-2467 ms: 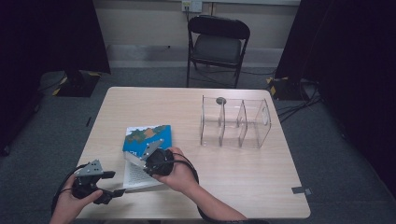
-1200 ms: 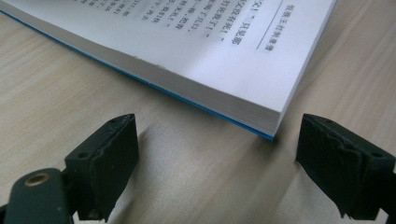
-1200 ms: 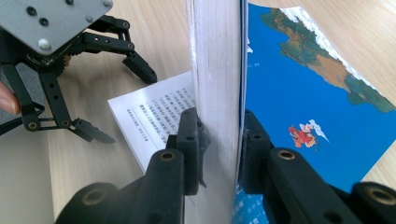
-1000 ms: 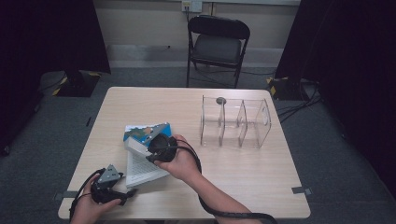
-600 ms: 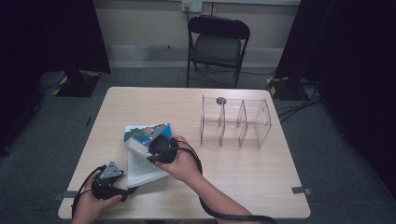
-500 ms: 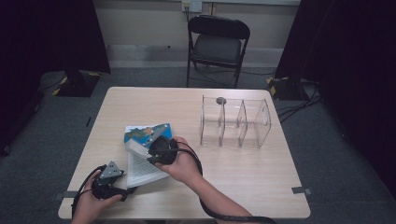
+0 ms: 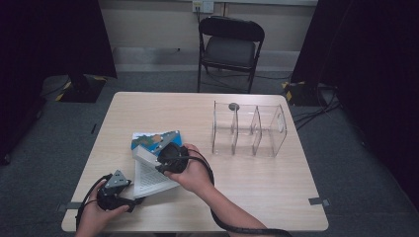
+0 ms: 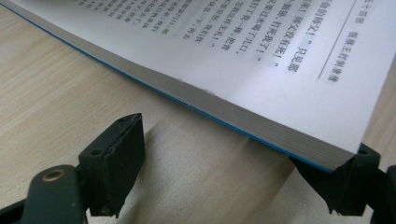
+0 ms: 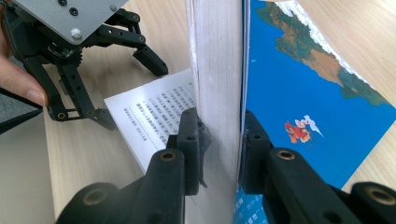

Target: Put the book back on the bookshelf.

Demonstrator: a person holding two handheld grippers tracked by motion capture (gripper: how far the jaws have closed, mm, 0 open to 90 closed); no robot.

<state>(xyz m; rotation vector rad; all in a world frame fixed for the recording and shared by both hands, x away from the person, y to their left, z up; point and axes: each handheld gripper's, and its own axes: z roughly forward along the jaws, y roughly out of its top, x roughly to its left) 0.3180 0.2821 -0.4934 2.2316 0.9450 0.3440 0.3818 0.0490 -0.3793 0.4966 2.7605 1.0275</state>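
Open paperback book (image 7: 150,163) on table (image 7: 257,182), near its front-left corner. Right gripper (image 9: 219,140) clamps a thick stack of pages plus blue cover (image 9: 299,93) — lifted upright. Left gripper (image 8: 233,154) jaws spread wide, straddling the book's lower page corner.

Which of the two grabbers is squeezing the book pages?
The right gripper: its jaws pinch a thick bunch of pages and the blue cover of the book. The left gripper stays wide open at the book's corner, pinching nothing.

clear divider rack (image 7: 249,129) on table (image 7: 276,187) | round disc (image 7: 233,105) atop rack | folding chair (image 7: 230,47) behind
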